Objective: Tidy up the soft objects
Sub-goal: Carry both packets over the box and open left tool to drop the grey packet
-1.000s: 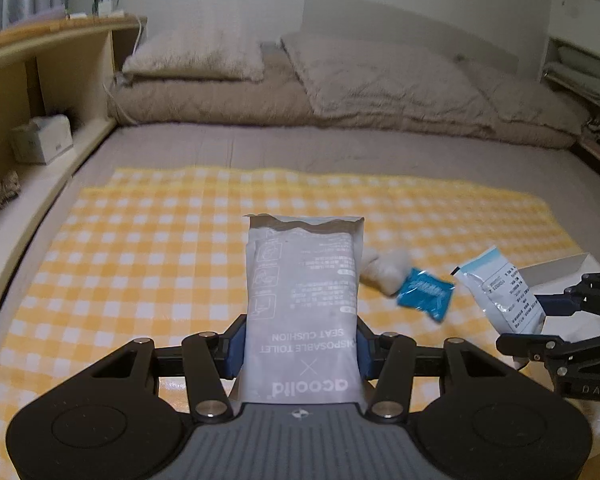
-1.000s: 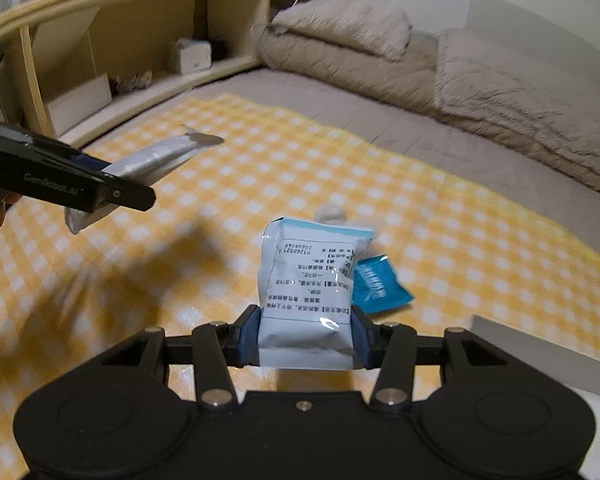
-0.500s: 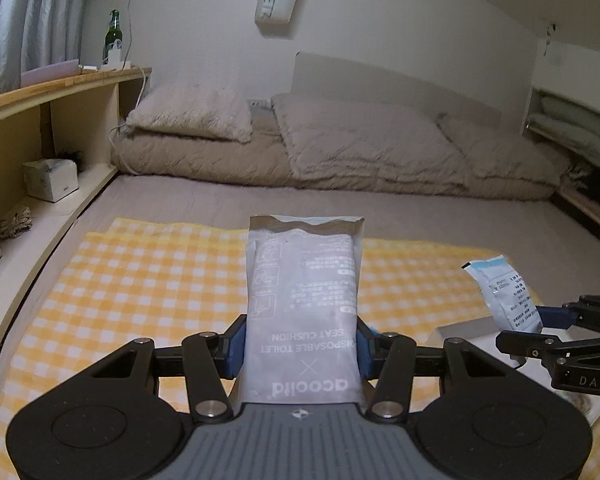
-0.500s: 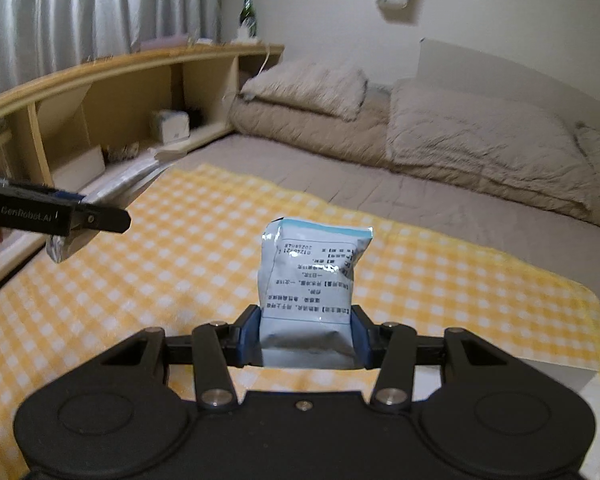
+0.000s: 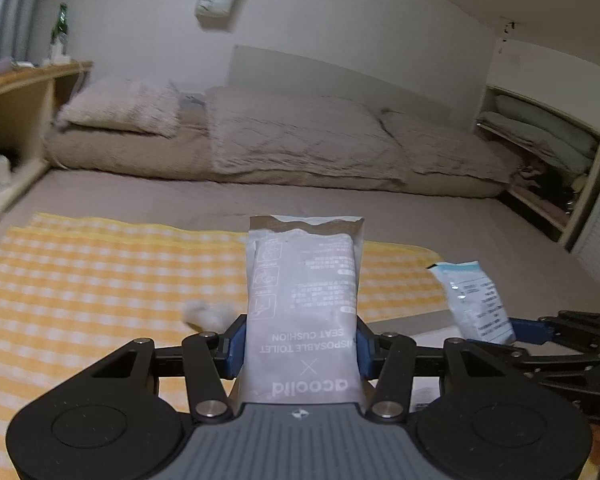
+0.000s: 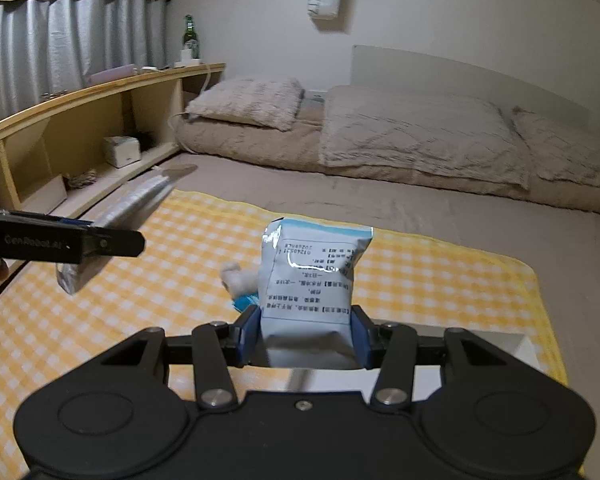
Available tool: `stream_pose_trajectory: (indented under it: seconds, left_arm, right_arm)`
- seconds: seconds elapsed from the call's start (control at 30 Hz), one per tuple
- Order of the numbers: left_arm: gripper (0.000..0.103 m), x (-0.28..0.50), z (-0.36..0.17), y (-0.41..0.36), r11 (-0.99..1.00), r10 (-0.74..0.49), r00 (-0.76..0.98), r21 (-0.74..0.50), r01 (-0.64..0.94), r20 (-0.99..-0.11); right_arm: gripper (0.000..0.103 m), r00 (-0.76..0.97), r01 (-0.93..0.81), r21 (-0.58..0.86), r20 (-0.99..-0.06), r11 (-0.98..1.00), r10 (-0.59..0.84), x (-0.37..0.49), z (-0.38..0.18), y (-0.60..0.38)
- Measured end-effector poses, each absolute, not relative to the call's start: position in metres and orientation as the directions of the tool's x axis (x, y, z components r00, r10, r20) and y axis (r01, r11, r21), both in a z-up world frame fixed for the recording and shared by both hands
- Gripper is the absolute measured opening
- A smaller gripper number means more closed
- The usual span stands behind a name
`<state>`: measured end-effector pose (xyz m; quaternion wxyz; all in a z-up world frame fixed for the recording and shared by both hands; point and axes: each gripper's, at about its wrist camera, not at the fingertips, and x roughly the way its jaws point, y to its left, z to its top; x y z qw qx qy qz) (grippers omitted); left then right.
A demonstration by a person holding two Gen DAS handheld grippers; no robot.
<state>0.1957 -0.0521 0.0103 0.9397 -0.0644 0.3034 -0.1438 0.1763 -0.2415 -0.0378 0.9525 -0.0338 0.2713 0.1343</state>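
Right wrist view alone shows the small blue packet (image 6: pixel 247 300) beside the cotton ball (image 6: pixel 236 277) on the yellow checked cloth (image 6: pixel 172 280); right gripper (image 6: pixel 305 334) pinches the white-blue pouch (image 6: pixel 312 280) upright above the white box (image 6: pixel 476 340), left gripper (image 5: pixel 300 346) clamps the toilet seat cushion pack (image 5: pixel 304 304), both held level

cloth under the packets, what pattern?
Yellow-and-white gingham check on the cloth, spread over the grey-brown bed; clearest in the right wrist view.
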Motion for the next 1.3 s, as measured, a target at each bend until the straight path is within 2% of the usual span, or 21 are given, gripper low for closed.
stream_pose_trajectory:
  seconds: [0.37, 0.73, 0.87, 1.03, 1.13, 1.2, 1.3]
  left_arm:
    - [0.052, 0.226, -0.03, -0.123, 0.914, -0.392, 0.705, -0.34, 0.223, -0.591]
    - [0.052, 0.261, -0.09, -0.168, 0.9, -0.412, 0.575, -0.415, 0.135, -0.707]
    - [0.052, 0.272, -0.106, -0.173, 0.901, -0.41, 0.542, -0.418, 0.115, -0.734]
    - [0.053, 0.283, -0.106, -0.186, 0.919, -0.387, 0.591, -0.348, 0.186, -0.708]
    - [0.06, 0.286, -0.11, -0.188, 0.921, -0.383, 0.601, -0.339, 0.191, -0.702]
    - [0.07, 0.287, -0.113, -0.189, 0.923, -0.381, 0.589, -0.334, 0.193, -0.713]
    - [0.076, 0.287, -0.115, -0.187, 0.928, -0.371, 0.58, -0.311, 0.205, -0.725]
  right_arm:
    - [0.048, 0.804, -0.135, 0.016, -0.582, 0.991, 0.119, 0.191, -0.057, -0.296]
    - [0.049, 0.758, -0.041, 0.002, -0.651, 0.999, 0.033, 0.21, -0.081, -0.341]
    - [0.049, 0.737, -0.033, -0.004, -0.676, 0.999, 0.021, 0.216, -0.088, -0.35]
    - [0.049, 0.695, -0.054, -0.01, -0.718, 0.999, 0.03, 0.224, -0.099, -0.351]
    - [0.049, 0.685, -0.067, -0.023, -0.728, 0.997, 0.03, 0.227, -0.105, -0.351]
    - [0.049, 0.676, -0.072, -0.028, -0.737, 0.997, 0.028, 0.232, -0.11, -0.352]
    - [0.049, 0.664, -0.073, -0.038, -0.748, 0.997, 0.02, 0.24, -0.116, -0.354]
